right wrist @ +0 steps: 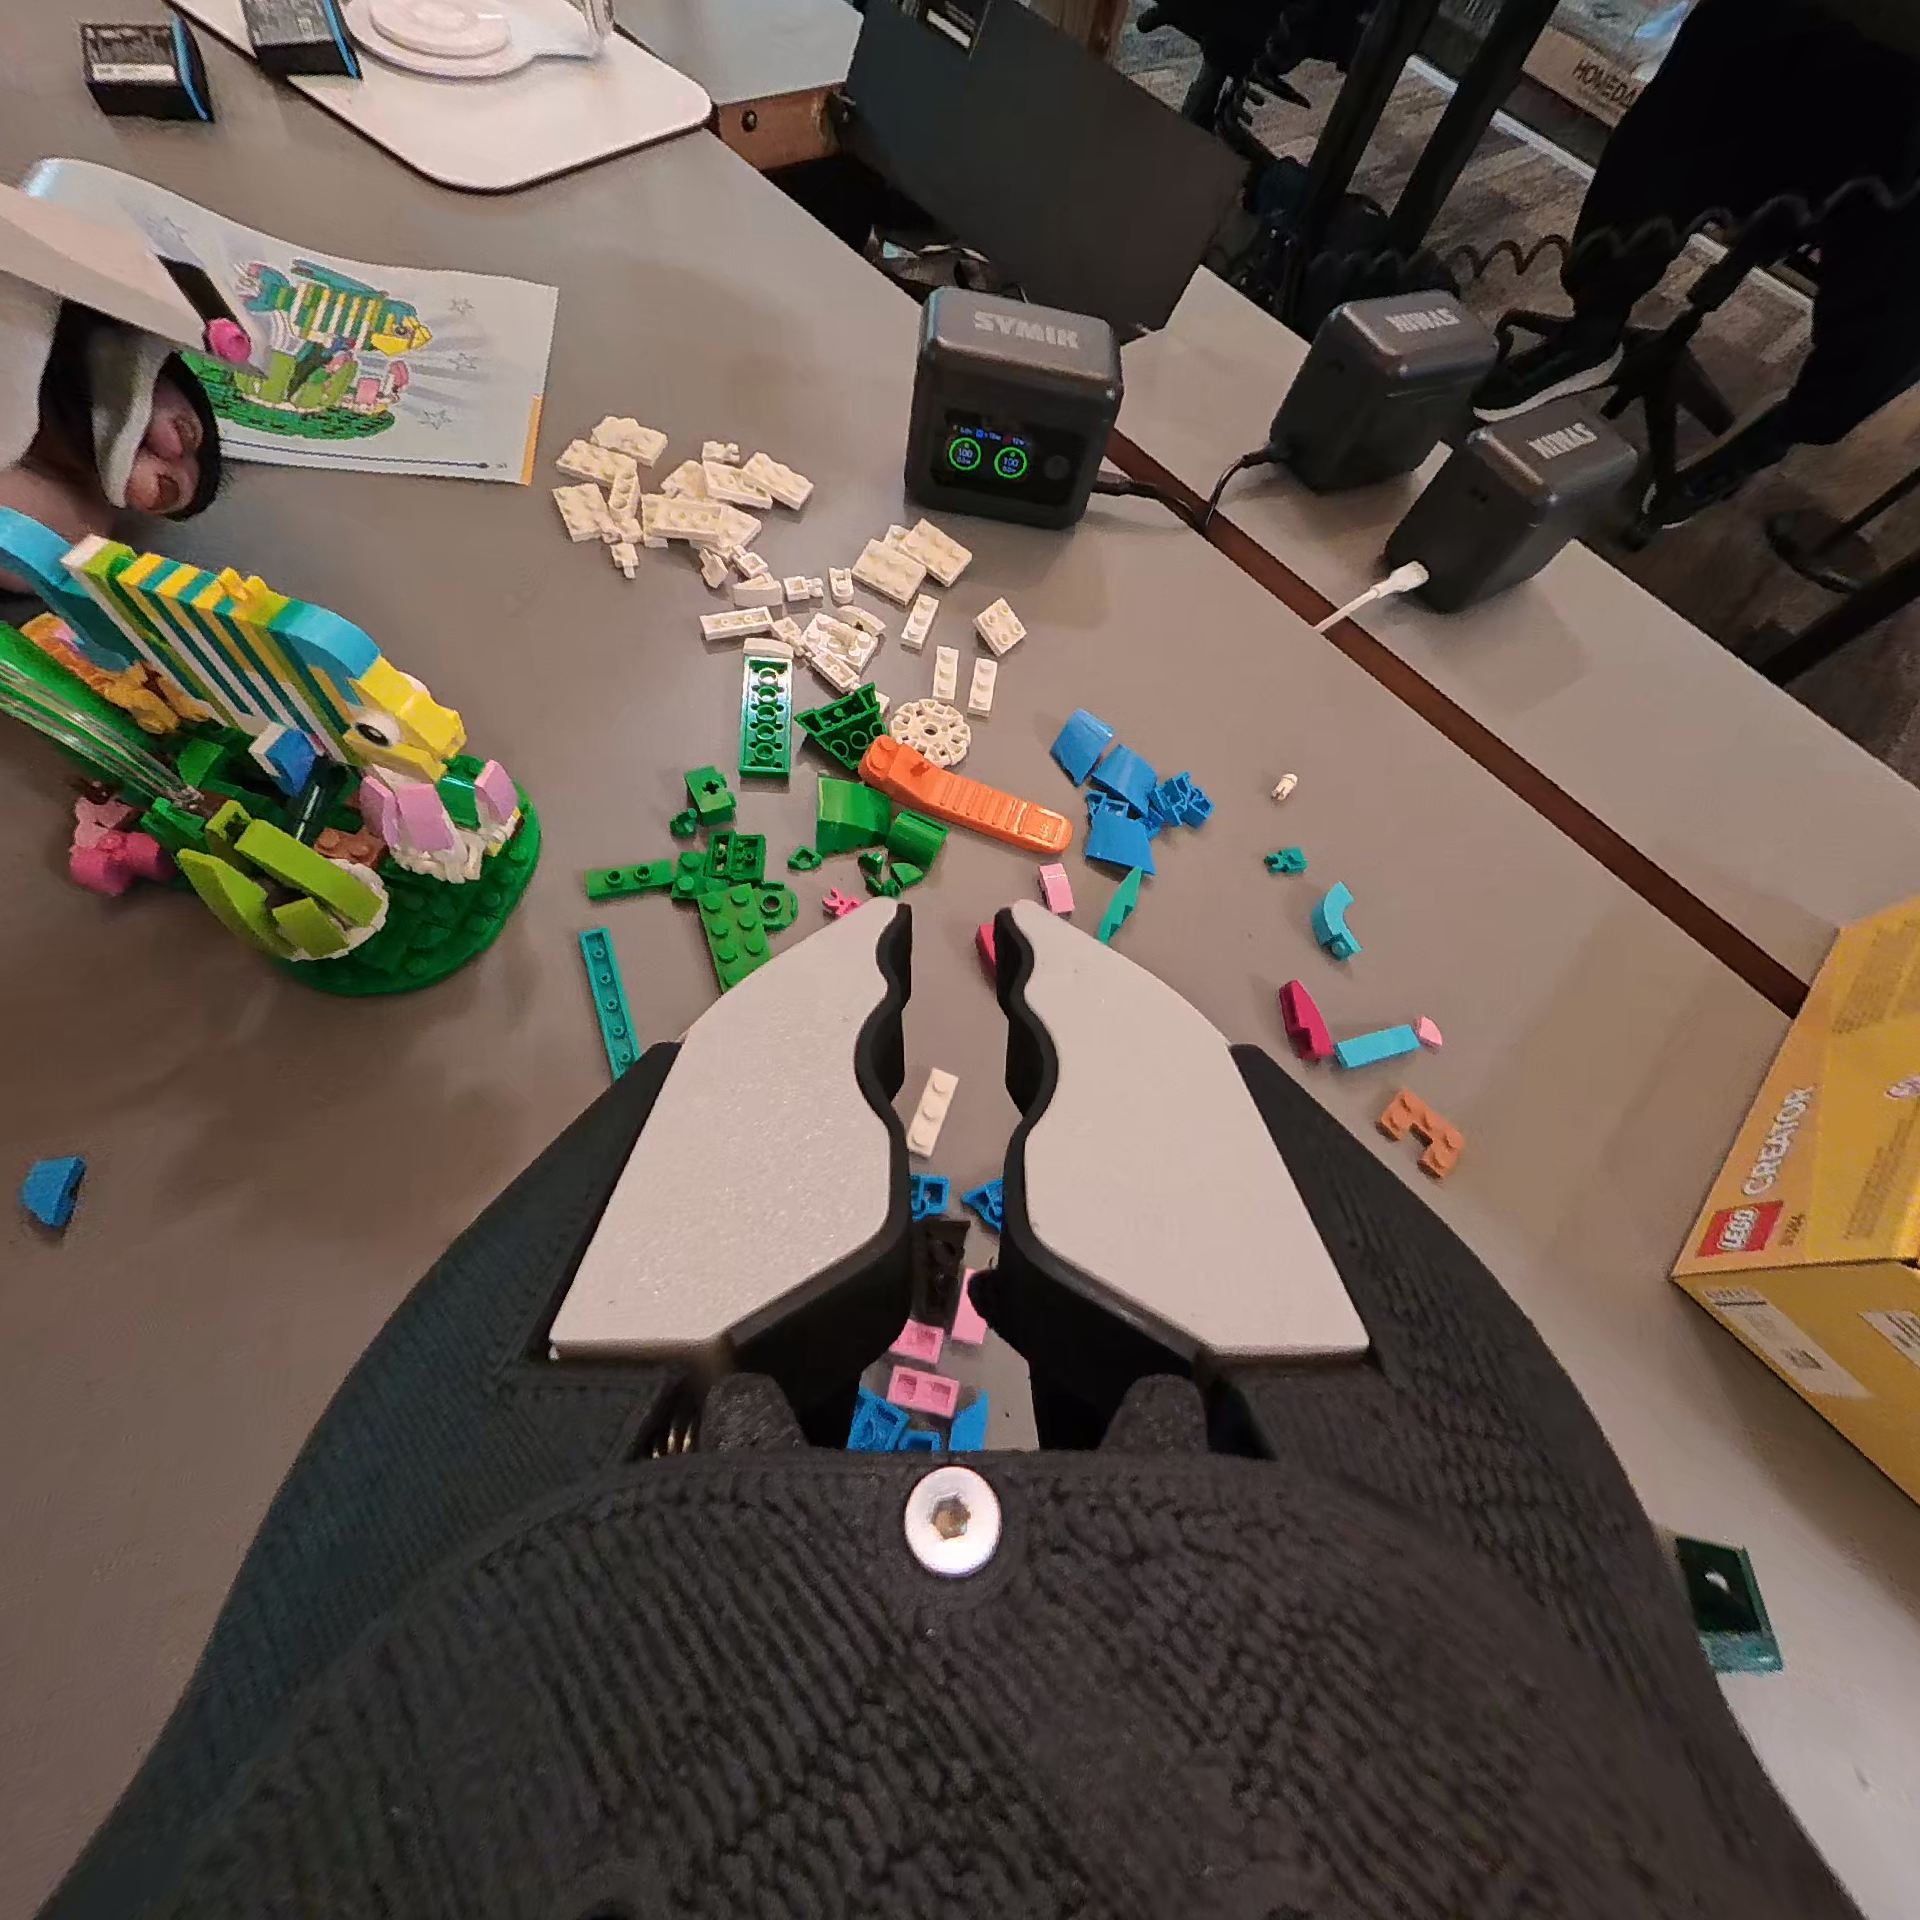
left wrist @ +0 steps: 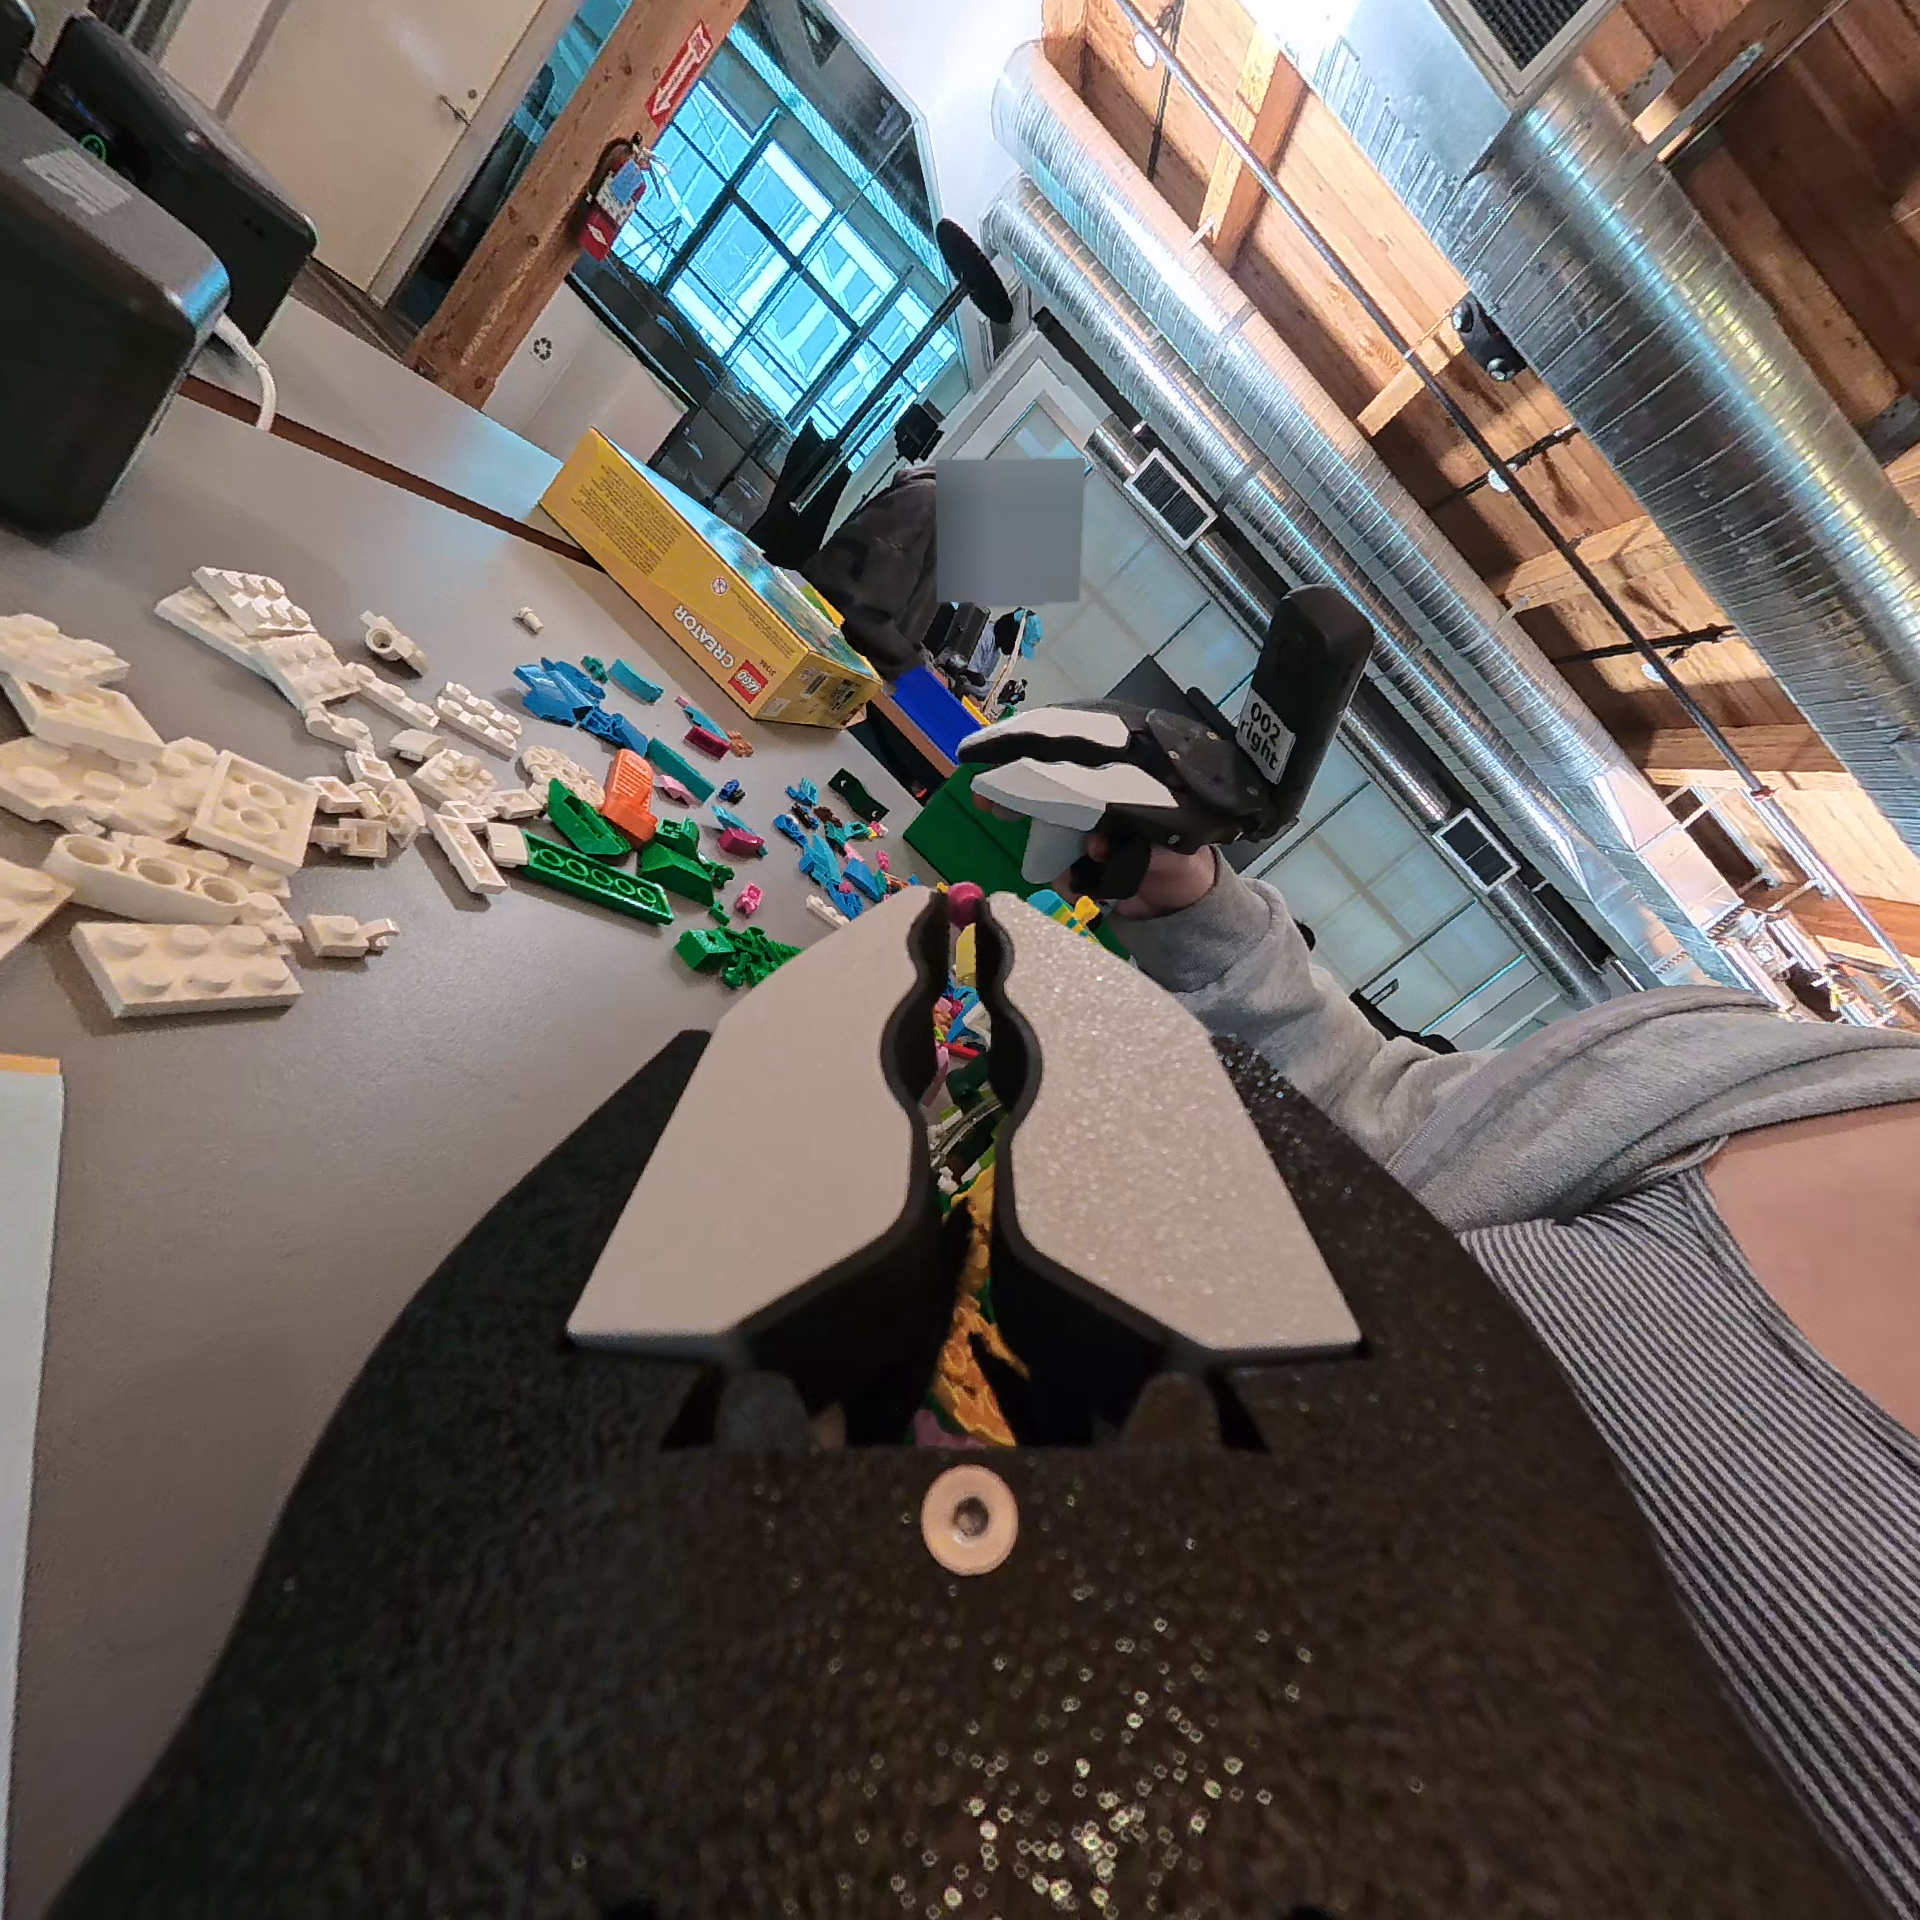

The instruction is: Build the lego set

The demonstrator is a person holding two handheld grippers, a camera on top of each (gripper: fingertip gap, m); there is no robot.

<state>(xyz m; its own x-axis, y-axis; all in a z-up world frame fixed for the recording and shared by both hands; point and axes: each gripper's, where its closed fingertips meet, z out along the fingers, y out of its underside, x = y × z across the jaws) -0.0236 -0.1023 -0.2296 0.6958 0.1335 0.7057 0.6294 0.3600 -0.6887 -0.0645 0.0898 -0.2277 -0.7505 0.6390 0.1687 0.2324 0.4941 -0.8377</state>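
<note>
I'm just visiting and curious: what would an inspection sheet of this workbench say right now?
Surface: grey table, bare in places.
Job's things: fish model on green base; picture booklet; loose white bricks, green bricks, blue bricks.
Clutter: orange brick tool; yellow box; grey power boxes.
Tongs: left tongs shut on a small pink piece; right tongs open, holding nothing.
Cables: white plug in one box.
Surroundings: windows, silver ducts.
</note>
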